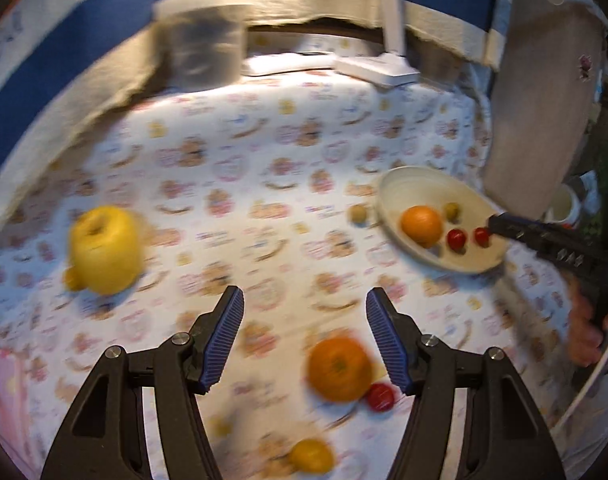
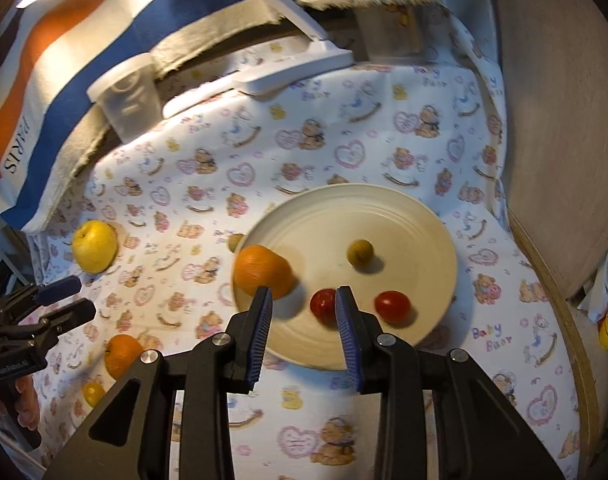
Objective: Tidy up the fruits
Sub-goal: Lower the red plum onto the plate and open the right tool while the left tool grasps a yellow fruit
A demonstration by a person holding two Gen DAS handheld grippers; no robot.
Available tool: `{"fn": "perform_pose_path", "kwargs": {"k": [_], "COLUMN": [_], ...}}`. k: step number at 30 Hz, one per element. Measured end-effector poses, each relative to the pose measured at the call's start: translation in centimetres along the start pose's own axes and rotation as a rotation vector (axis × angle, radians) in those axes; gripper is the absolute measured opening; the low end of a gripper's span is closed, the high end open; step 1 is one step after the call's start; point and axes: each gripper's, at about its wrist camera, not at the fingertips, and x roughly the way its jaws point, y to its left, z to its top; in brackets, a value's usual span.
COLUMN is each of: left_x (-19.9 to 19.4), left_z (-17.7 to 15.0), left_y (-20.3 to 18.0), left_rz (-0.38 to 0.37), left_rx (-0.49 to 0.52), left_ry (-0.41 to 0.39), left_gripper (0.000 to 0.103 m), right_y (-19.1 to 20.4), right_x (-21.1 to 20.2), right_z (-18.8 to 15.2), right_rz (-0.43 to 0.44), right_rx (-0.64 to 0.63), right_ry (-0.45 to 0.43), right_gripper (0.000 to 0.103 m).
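We hold the right gripper [image 2: 304, 304] low over the near rim of the cream plate [image 2: 384, 208], its jaws apart and empty, with one cherry tomato [image 2: 322, 305] seen between the blue pads and a second cherry tomato [image 2: 392, 306] just to its side. The plate also carries an orange [image 2: 261, 271] at its left rim and a small green fruit [image 2: 360, 253] near the middle.

Our left gripper [image 1: 305, 302] hovers spread wide over the bear-print cloth [image 1: 263, 152], nothing in it, with a loose orange [image 1: 339, 369] and a tomato [image 1: 380, 397] touching it between the fingers. A yellow apple [image 1: 103, 249] sits toward the cloth's left edge.

The risks, as we judge them: closing left on the orange may flick the touching tomato away, round fruit rolls easily on soft cloth, and the right fingers could bump the plate's tomato or rim.
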Motion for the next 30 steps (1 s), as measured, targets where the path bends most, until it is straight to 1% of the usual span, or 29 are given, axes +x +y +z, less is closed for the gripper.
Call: {"fn": "perform_pose_path", "kwargs": {"k": [4, 7, 9, 10, 12, 13, 14, 15, 17, 19, 20, 22, 24, 26, 30], "left_x": [-2.0, -2.9, -3.1, -3.3, -3.4, -3.5, -3.6, -3.8, -4.2, -4.2, -4.1, -3.8, -3.6, -3.4, -2.9], "left_z": [-1.9, -3.7, -4.9, -5.4, -6.2, -6.6, -6.9, -7.3, -7.9, -8.2, -8.3, -8.5, -8.8, -9.1, -9.6], "left_y": [1.7, 3.3, 4.3, 4.5, 4.5, 4.4, 4.2, 3.9, 3.5, 2.9, 2.7, 2.4, 2.2, 1.9, 0.8], "left_rz": [0.050, 0.017, 0.019, 0.018, 0.032, 0.040, 0.042, 0.038, 0.012, -0.039, -0.060, -0.087, -0.112, -0.128, -0.137], "left_rx": [-0.029, -0.106, -0.156, -0.164, -0.159, -0.150, -0.140, -0.131, -0.120, -0.096, -0.084, -0.081, -0.092, -0.091, -0.056], "left_ry": [-0.044, -0.066, -0.073, -0.078, -0.076, -0.077, -0.078, -0.078, -0.076, -0.056, -0.038, -0.005, 0.014, 0.026, 0.058], "left_gripper": [0.062, 0.063, 0.062, 0.062, 0.062, 0.058, 0.054, 0.052, 0.044, 0.041, 0.037, 0.032, 0.032, 0.032, 0.032], "right_y": [1.0, 1.7, 2.1, 2.2, 2.4, 2.7, 3.0, 3.5, 4.5, 5.6, 6.0, 6.9, 7.6, 8.4, 9.5], "right_x": [-0.8, -0.8, -0.6, -0.5, -0.4, -0.4, -0.4, -0.5, -0.7, -0.7, -0.6, -0.2, -0.1, -0.1, 0.1], "right_z": [-0.3, -0.7, -1.0, -1.2, -1.5, -1.7, -1.8, -2.0, -2.4, -2.9, -3.1, -3.5, -3.9, -4.4, -5.1], "right_rz": [0.027, 0.032, 0.026, 0.023, 0.053, 0.087, 0.097, 0.099, 0.089, 0.087, 0.098, 0.143, 0.167, 0.168, 0.178], "right_rx": [-0.003, -0.011, -0.001, 0.018, 0.042, 0.037, 0.027, 0.010, -0.022, -0.054, -0.069, -0.091, -0.113, -0.148, -0.189], "right_ry": [-0.038, -0.049, -0.055, -0.061, -0.065, -0.067, -0.068, -0.073, -0.093, -0.102, -0.096, -0.069, -0.051, -0.051, -0.035], "right_gripper": [0.034, 0.034, 0.035, 0.035, 0.044, 0.045, 0.045, 0.045, 0.045, 0.045, 0.045, 0.045, 0.045, 0.045, 0.045]}}
